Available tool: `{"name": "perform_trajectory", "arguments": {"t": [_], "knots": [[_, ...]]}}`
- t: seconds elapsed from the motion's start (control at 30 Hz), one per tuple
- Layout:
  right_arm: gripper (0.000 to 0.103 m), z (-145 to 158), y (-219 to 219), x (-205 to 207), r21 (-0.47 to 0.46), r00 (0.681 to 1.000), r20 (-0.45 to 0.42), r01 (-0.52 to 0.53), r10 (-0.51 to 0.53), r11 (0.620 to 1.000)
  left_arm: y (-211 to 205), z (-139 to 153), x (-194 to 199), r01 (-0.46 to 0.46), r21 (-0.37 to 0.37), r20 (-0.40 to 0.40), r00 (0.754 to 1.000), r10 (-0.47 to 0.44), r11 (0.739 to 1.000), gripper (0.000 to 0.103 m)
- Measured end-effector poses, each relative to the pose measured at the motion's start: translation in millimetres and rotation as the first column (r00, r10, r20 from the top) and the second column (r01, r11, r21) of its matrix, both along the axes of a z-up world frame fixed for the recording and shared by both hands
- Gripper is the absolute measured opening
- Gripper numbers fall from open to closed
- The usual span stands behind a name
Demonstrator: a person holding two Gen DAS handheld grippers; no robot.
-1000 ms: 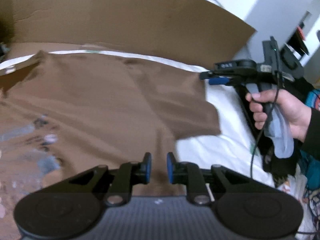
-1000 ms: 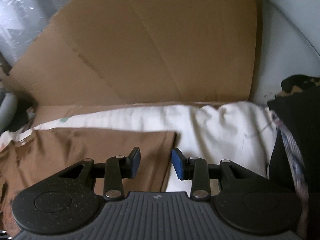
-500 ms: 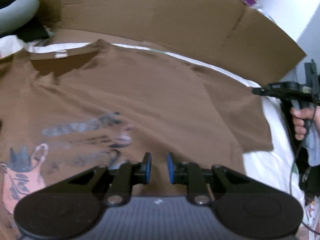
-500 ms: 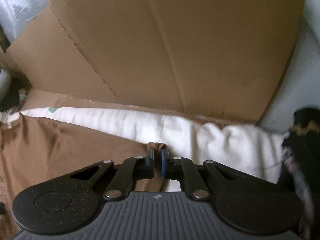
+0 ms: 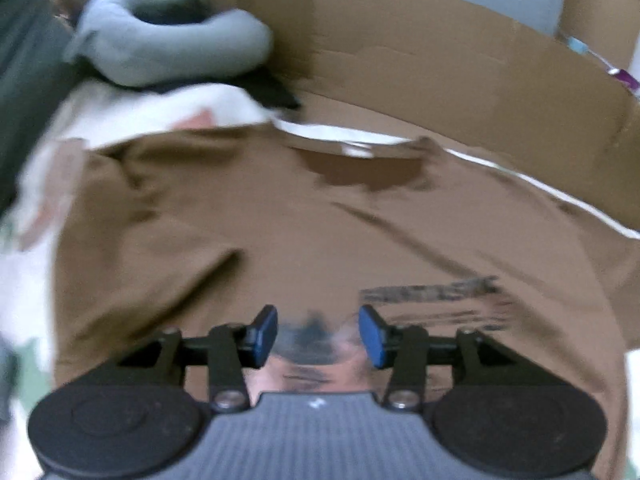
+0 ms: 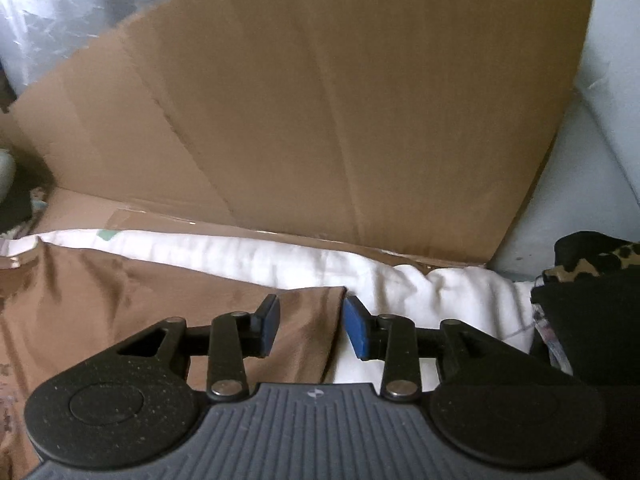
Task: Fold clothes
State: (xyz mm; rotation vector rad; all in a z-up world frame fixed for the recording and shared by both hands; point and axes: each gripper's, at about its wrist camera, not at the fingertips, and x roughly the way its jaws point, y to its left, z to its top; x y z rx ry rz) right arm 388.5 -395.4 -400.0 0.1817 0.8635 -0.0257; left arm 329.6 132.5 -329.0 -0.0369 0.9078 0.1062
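Brown T-shirt (image 5: 320,232) spread flat, collar away; left gripper (image 5: 318,330) opening over chest print, nothing pinched; right gripper (image 6: 310,326) opening astride sleeve corner (image 6: 320,300), nearer.

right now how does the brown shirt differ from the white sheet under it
The brown shirt carries a dark print; the white sheet looks plain where visible. The shirt lies on top, fairly flat with light creases; the sheet underneath bunches into folds near its edge. Both are soft cloth spread before the cardboard.
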Motion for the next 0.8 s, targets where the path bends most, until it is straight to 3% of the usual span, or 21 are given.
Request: {"name": "perform_trajectory", "arguments": {"t": [0.07,0.23,0.37,0.5,0.7,0.8], "knots": [[0.042,6.4,5.5,-9.7,0.012,1.000,0.011,-0.012,0.012,1.000,12.3,3.4,-6.9,-0.016,0.031,0.011,1.000,0.016,0.999,0.058],[0.042,19.4,23.6,-33.7,0.036,0.997,0.021,-0.072,0.071,0.997,38.0,5.7,-22.3,-0.050,0.092,0.001,0.999,0.050,0.995,0.062],[0.043,27.0,39.5,-48.7,0.054,0.993,0.013,-0.121,0.120,0.991,52.6,9.1,-31.4,-0.050,0.142,-0.002,0.999,0.051,0.989,0.076],[0.044,27.2,51.0,-61.7,0.075,0.988,-0.007,-0.153,0.154,0.985,63.2,10.1,-42.2,-0.014,0.198,-0.019,1.000,0.018,0.980,0.076],[0.046,20.3,67.0,-85.0,0.101,0.980,-0.042,-0.191,0.196,0.976,75.9,0.5,-54.5,0.011,0.217,-0.071,0.997,0.005,0.976,0.062],[0.046,16.1,77.2,-96.1,0.109,0.973,-0.062,-0.216,0.223,0.970,79.9,-3.0,-55.5,0.015,0.230,-0.085,0.996,0.005,0.973,0.035]]}}
